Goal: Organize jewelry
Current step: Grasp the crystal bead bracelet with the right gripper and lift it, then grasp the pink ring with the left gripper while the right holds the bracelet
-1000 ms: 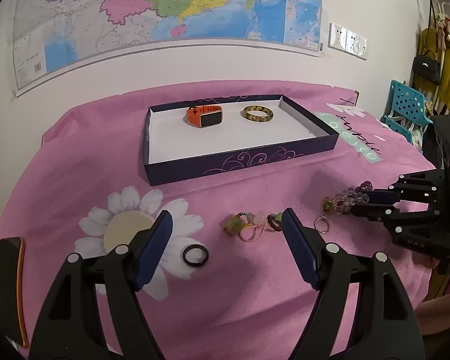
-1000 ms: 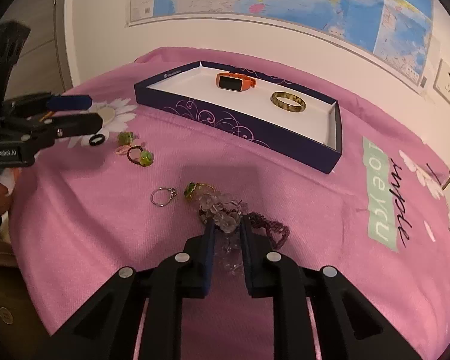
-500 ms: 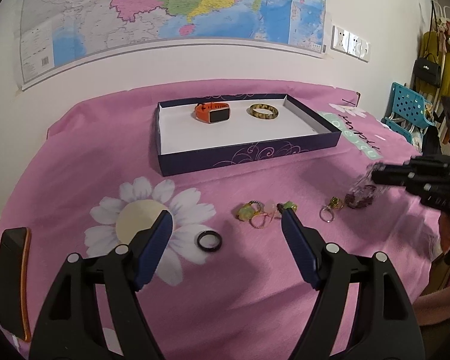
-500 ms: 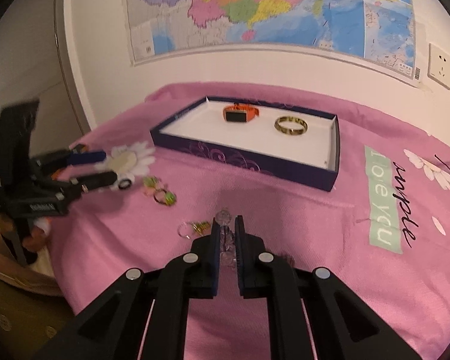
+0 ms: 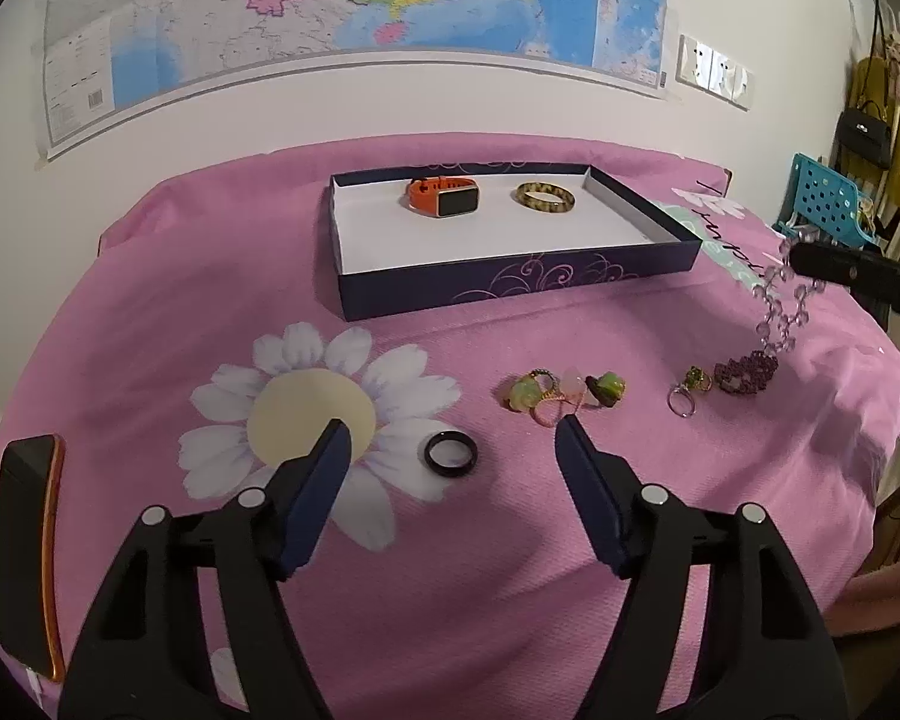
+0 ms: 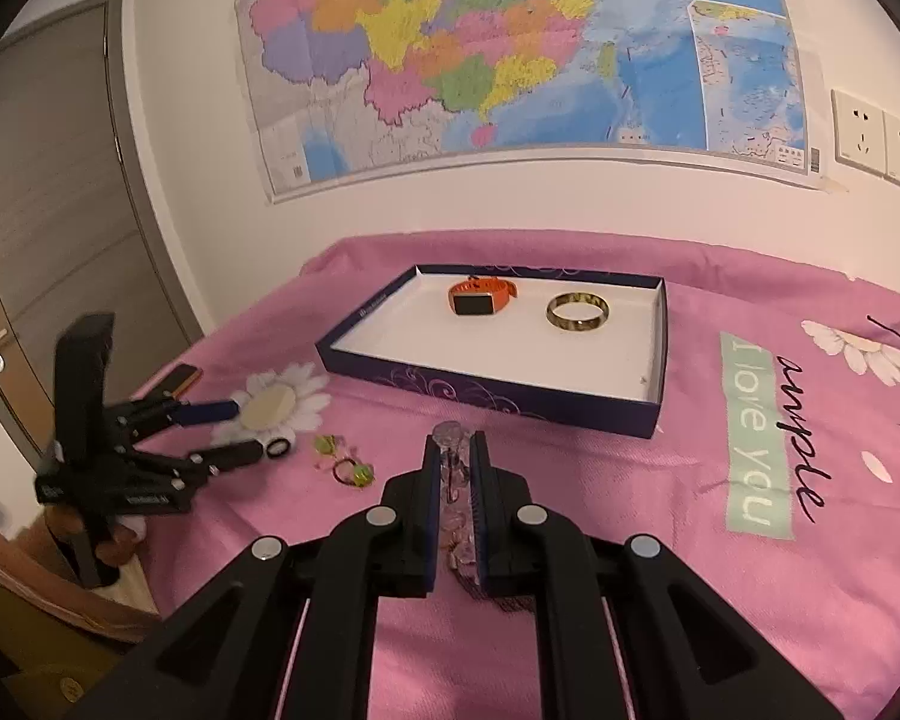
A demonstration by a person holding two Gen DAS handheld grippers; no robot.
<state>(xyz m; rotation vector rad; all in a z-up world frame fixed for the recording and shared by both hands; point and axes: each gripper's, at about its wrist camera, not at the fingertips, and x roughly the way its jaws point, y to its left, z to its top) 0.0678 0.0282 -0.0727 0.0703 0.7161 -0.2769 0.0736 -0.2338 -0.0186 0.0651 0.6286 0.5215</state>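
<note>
My right gripper (image 6: pixel 455 468) is clenched on a clear bead bracelet (image 5: pixel 780 312). The beads sit between my two pads, and in the left wrist view the rest of the string hangs down from my fingertips above the pink cloth (image 5: pixel 210 276). Its lowest beads come close to a dark purple bracelet (image 5: pixel 745 369) that lies on the cloth; I cannot tell if they touch it.

My left gripper (image 5: pixel 450 444) holds nothing. Its jaws have just been closing a little, but they stand wide apart, and the black ring (image 5: pixel 450 453) lies on the cloth between them, touching neither pad. Just beyond my right-hand pad there is a small cluster of rings with green and pink stones (image 5: pixel 561 390). More to the right lies a silver ring (image 5: pixel 681 399), with a small green-stone ring just beyond it, near the purple bracelet.

The box (image 5: pixel 510 288) is further back, in the middle of the cloth, well apart from all loose pieces. Inside it an orange watch (image 5: pixel 444 197) and an amber bangle (image 5: pixel 545 197) lie side by side near the far wall. The white floor in front of them is free. The near wall of the box stands between the loose pieces and this free floor. A phone with orange edge (image 5: pixel 27 552) lies at the left border of the cloth, beside my left finger.
</note>
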